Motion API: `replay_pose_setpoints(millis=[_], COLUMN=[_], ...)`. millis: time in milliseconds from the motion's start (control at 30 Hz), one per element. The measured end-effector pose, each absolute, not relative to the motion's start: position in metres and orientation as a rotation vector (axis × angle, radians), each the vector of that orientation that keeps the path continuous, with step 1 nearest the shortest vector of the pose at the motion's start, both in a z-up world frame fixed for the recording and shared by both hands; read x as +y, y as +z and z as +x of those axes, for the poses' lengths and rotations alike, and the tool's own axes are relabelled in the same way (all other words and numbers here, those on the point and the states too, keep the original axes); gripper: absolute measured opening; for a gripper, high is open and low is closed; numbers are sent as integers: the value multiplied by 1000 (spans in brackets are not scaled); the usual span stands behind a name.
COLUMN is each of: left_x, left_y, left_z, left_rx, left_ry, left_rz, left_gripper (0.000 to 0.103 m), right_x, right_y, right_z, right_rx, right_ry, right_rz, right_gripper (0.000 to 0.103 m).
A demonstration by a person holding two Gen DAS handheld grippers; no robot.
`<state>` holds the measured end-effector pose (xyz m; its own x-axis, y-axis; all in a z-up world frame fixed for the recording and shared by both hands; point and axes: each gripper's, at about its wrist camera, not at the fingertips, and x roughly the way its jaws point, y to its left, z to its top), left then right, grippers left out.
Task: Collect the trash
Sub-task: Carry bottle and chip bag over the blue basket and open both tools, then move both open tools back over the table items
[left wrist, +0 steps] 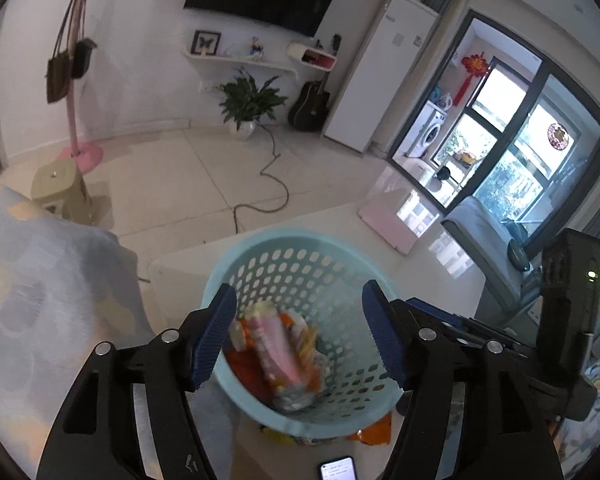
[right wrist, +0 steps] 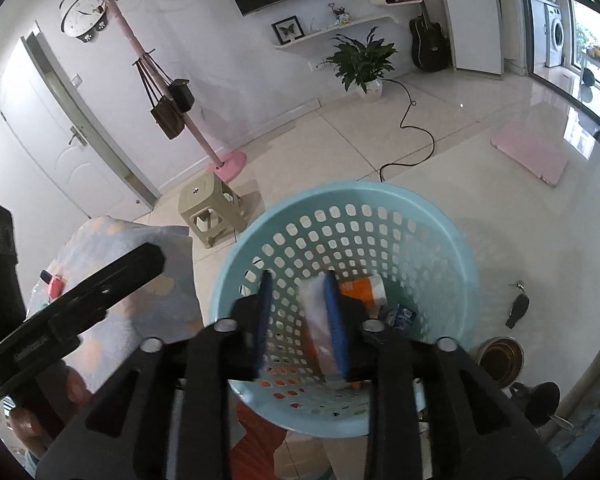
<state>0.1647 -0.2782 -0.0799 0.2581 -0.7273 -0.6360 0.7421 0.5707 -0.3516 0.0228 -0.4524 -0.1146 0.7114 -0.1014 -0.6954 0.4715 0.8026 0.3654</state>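
Observation:
A light blue perforated basket (left wrist: 296,264) stands on the white table and holds several wrappers. In the left wrist view my left gripper (left wrist: 300,320) hangs open over the basket's near rim, with nothing pressed between its blue pads. Below the gap, a blurred pink wrapper (left wrist: 278,350) lies on the orange and yellow trash inside. In the right wrist view my right gripper (right wrist: 300,316) is inside the basket's (right wrist: 380,216) mouth with its jaws apart. A blurred clear wrapper (right wrist: 316,320) sits beside its right pad, with a gap to the left pad. An orange packet (right wrist: 356,290) lies deeper in.
On the table right of the basket are a dark key fob (right wrist: 516,308) and a round metal tin (right wrist: 502,360). A phone (left wrist: 338,470) lies near the front edge. A patterned cloth (right wrist: 128,260) covers furniture at the left, and a beige stool (right wrist: 212,208) stands on the floor beyond.

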Motion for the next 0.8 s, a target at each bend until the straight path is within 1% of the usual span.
replay_pose_setpoints(millis=[67, 300, 367, 500, 700, 800], left_x=[-267, -207, -186, -130, -38, 3], left_y=[-70, -29, -20, 1, 19, 21], left_z=[162, 158, 157, 152, 156, 166], left_rx=[819, 720, 690, 621, 544, 544], left_ry=[-999, -951, -915, -846, -684, -602], left_rz=[11, -77, -103, -158, -208, -221], left_gripper=[64, 64, 64, 64, 64, 64], right_x=[-446, -398, -380, -337, -264, -224], right_y=[-109, -68, -55, -33, -23, -25], right_z=[23, 30, 33, 45, 80, 96], right_rx=[702, 613, 581, 531, 553, 580], right_ry=[-321, -210, -174, -85, 44, 106], right_rz=[555, 465, 437, 378, 296, 254], right_gripper=[33, 34, 41, 46, 46, 46])
